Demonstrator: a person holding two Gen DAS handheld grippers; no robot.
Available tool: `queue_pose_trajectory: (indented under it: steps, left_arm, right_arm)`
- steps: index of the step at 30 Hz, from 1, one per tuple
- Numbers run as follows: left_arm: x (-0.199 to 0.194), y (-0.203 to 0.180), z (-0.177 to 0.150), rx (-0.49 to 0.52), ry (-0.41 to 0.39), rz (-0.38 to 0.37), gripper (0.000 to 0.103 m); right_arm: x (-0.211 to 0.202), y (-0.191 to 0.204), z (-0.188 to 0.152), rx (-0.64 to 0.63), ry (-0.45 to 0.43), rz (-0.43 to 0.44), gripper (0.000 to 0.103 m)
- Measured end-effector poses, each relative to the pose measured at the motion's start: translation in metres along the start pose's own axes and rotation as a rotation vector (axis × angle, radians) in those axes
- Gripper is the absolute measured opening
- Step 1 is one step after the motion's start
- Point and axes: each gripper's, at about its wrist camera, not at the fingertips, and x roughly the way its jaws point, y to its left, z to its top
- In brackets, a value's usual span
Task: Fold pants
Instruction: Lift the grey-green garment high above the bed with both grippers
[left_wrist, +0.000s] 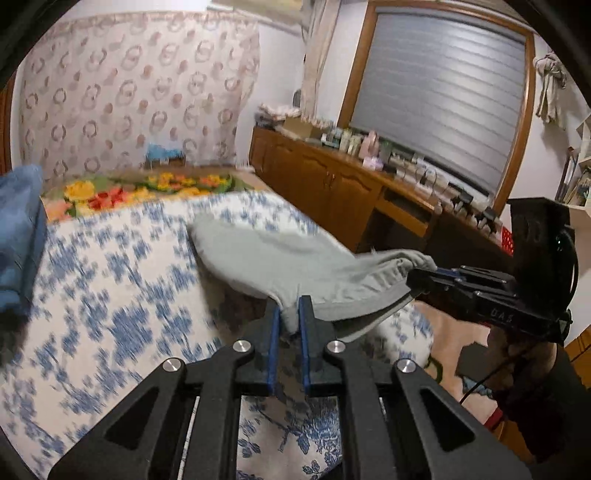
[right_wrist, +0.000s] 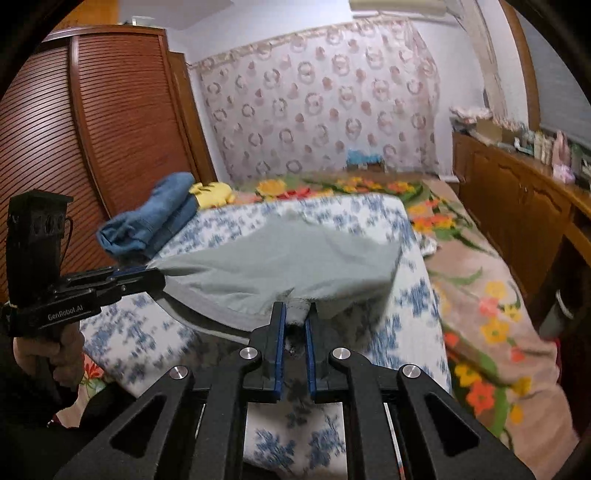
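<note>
Grey pants (left_wrist: 280, 254) hang lifted off a bed (left_wrist: 110, 295), its blue-and-white floral cover beneath them, held at the near end by two hand-held grippers. The left tongs (left_wrist: 290, 314) are closed on a bunched fold of grey cloth at one near corner; the right tongs (right_wrist: 294, 314) are likewise clamped on cloth at the other, with a thick hem pinched between the blue pads. Each wrist view also shows the opposite gripper from the side, its jaws shut on the fabric edge.

Between the two grips the near edge sags in a shallow curve, while the far end of the garment trails toward the far edge of the bed, apparently still resting on the cover. The cloth looks soft, light and limp, with no stiffness of its own: it will likely drape wherever it is unsupported and can slip if only a thin layer is caught. The seamed band and corners, where the fabric is doubled, appear the surest places to hold, and keeping the two grips well apart should keep the edge taut for a clean fold.

A folded blue garment (right_wrist: 147, 221) lies near the left edge of the bed, clear of the pants.
</note>
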Motion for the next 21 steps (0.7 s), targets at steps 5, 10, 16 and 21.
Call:
queue_pose_trajectory:
  steps: [5,10,16,21]
  left_arm:
    - [-0.027,0.0,0.023,0.023,-0.051,0.003,0.01]
    - [-0.056,-0.001,0.043,0.046,-0.112,0.016,0.01]
    - [-0.092,0.0,0.059,0.068,-0.189,0.043,0.01]
    - [-0.117,0.003,0.067,0.081,-0.239,0.066,0.01]
  right_arm:
    - [-0.015,0.014,0.016,-0.056,-0.058,0.023,0.009]
    - [-0.03,0.033,0.035,-0.114,-0.119,0.047,0.009]
    - [-0.04,0.045,0.041,-0.169,-0.171,0.079,0.009]
    - [-0.044,0.051,0.044,-0.206,-0.209,0.112,0.009]
